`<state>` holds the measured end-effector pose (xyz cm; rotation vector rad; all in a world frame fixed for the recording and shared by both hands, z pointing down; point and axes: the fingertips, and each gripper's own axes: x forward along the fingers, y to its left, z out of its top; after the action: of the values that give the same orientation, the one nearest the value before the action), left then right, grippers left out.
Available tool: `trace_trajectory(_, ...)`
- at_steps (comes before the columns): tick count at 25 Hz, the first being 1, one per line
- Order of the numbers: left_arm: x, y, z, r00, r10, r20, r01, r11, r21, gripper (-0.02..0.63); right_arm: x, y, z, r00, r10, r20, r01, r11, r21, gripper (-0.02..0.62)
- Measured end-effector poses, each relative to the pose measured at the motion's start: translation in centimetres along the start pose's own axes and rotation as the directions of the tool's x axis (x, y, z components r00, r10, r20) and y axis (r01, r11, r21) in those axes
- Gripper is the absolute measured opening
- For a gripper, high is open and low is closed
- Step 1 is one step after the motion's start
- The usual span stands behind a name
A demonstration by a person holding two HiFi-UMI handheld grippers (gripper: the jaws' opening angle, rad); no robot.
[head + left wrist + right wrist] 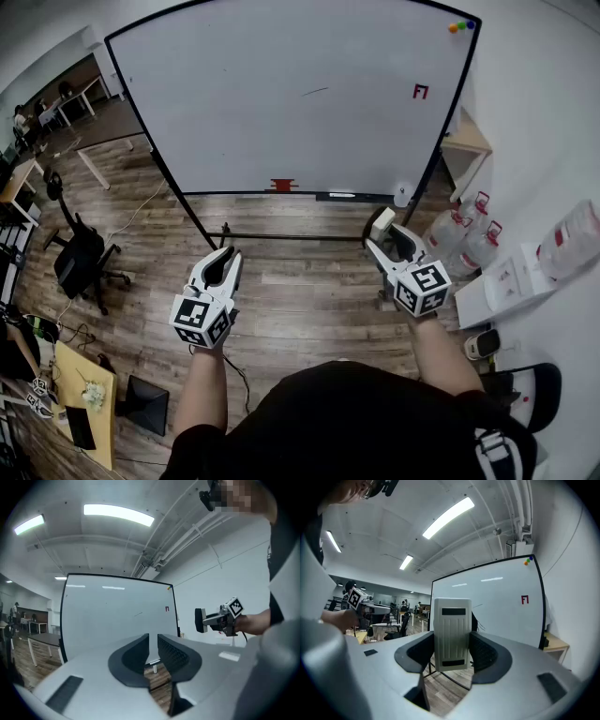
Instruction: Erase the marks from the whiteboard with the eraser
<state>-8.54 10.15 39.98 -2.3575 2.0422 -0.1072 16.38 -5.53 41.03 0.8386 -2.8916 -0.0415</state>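
Whiteboard [281,94]: white face, black frame. On it, a small red mark [420,91] at far right and a thin dark stroke [315,92] near centre. Orange, green and blue magnets [459,26] at the top right corner.

Eraser [451,633]: pale grey, ribbed, two black strips.

Left gripper [228,255] and right gripper [386,239]: light grey bodies, black textured pads [174,656], black-and-white checked marker cubes [201,322].

Floor [309,291]: brown wood planks.

Water bottles [464,234], right: clear, red caps.
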Motion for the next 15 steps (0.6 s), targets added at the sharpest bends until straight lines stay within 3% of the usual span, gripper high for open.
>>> trace_trajectory(15, -2.4, -1.1, -0.4, 0.999, -0.045, -0.002, 0.045, 0.999, -0.025, 0.066, -3.4, 0.9, -0.3, 0.998, -0.07, -0.004, 0.07, 0.997, 0.024, 0.23)
